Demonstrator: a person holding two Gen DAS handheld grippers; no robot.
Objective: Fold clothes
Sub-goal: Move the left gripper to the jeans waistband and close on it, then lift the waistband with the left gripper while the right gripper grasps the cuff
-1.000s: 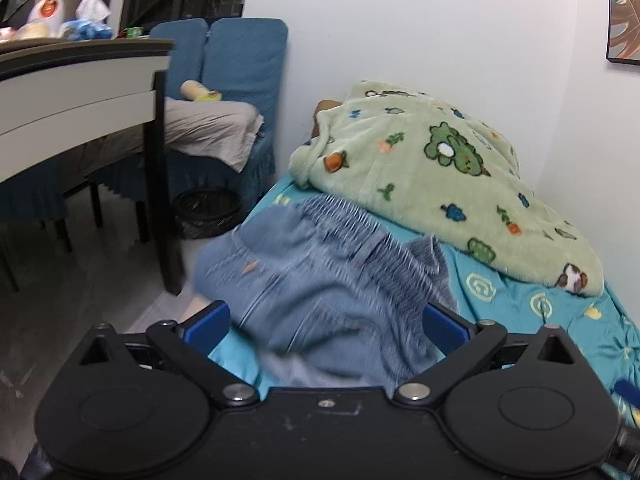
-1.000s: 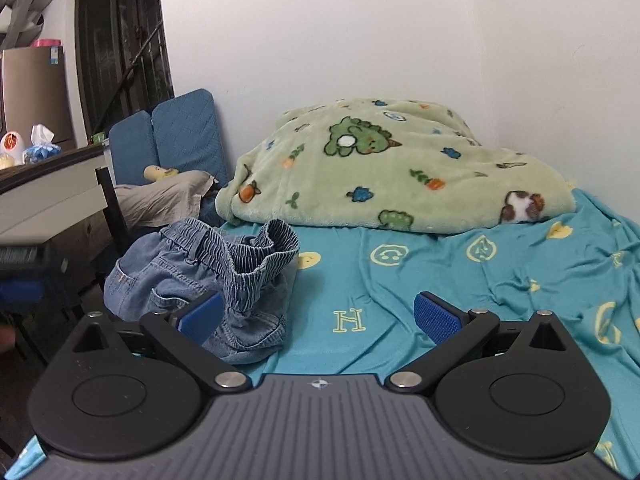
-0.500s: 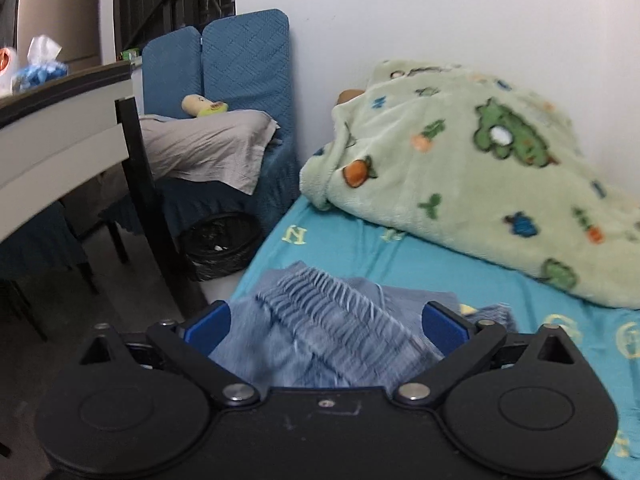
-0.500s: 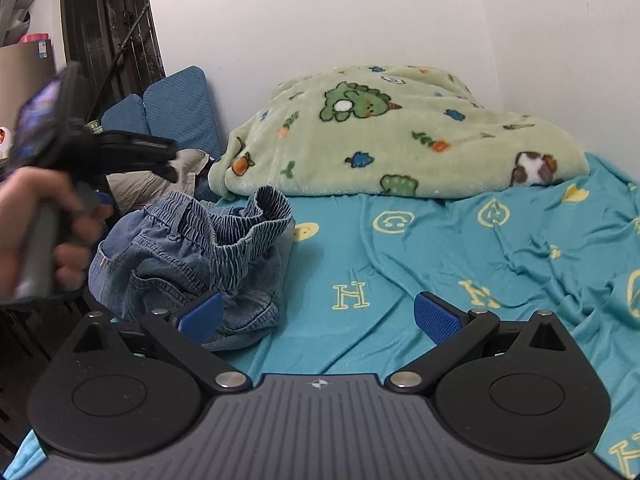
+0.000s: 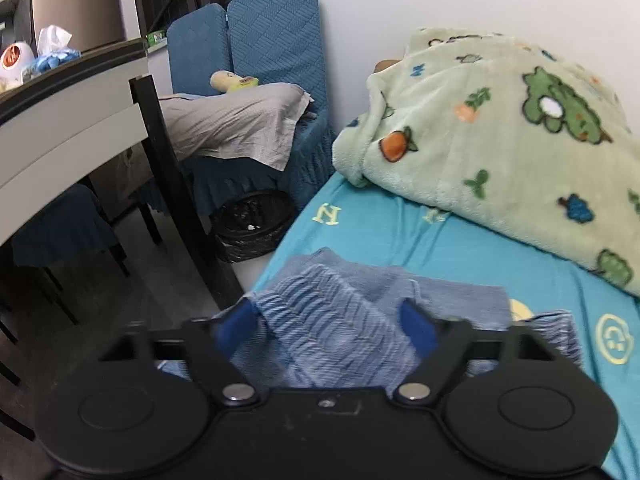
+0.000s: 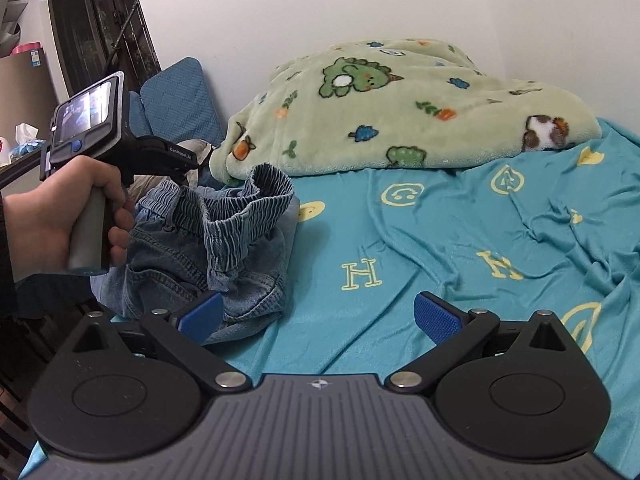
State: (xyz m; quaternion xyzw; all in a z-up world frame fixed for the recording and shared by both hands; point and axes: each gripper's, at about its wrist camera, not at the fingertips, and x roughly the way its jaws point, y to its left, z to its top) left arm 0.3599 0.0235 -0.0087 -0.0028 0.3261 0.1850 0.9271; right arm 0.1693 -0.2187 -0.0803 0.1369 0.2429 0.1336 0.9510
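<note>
Left tool, jaws apart, straddles the elastic waistband of crumpled denim shorts at the bed's near-left edge; right tool waits open. Next step, likely: clamp the waistband and spread it flat.

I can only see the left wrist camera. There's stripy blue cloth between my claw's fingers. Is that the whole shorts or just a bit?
Observer: Just a bit. It's the stretchy waistband, standing up from the denim shorts, which lie in a crumpled heap.
Operator: Where's my other claw?
Observer: The right claw is open over the blue sheet. It grips nothing, and its left pad is beside the shorts' hem.
Operator: What's next to the shorts on that side?
Observer: Wrinkled sheet with a yellow H printed on it.
</note>
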